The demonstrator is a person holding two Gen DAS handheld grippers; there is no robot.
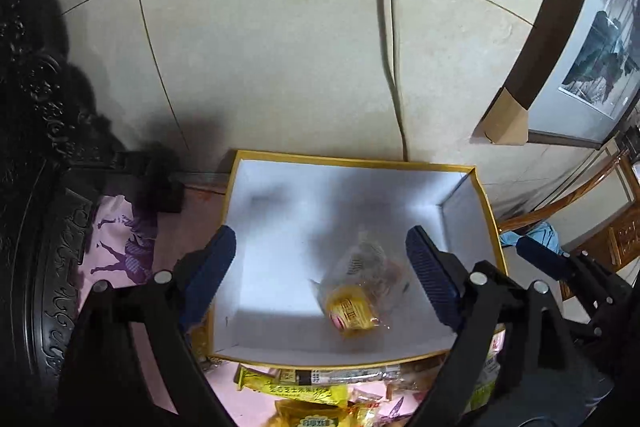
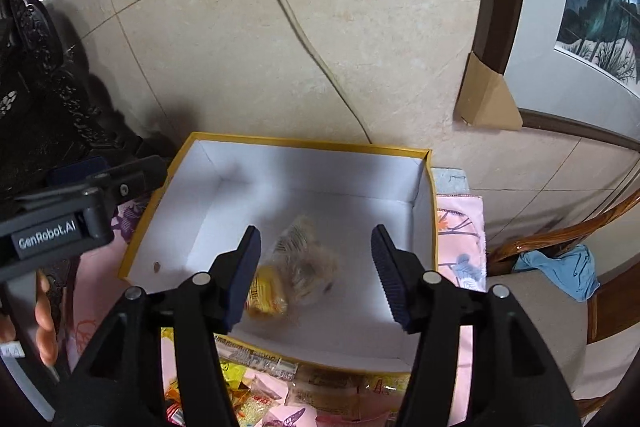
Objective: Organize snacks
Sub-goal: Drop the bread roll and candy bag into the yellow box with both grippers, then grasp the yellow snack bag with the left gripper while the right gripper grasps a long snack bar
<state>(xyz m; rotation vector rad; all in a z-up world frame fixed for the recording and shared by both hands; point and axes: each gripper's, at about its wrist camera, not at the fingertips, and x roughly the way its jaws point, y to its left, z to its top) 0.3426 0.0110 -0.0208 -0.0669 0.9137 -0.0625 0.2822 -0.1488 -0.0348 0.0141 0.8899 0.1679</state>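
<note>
Your left gripper (image 1: 320, 267) & right gripper (image 2: 316, 275) both hang w/ jaws spread, empty, over the yellow-rimmed box (image 2: 304, 143); one snack packet (image 2: 298, 265) lies blurred inside, more snacks (image 1: 304, 393) piled just in front

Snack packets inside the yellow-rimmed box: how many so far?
1: a clear-and-yellow snack packet lies on the floor of the box, toward its near right side. More packets wait outside, partly hidden.
</note>
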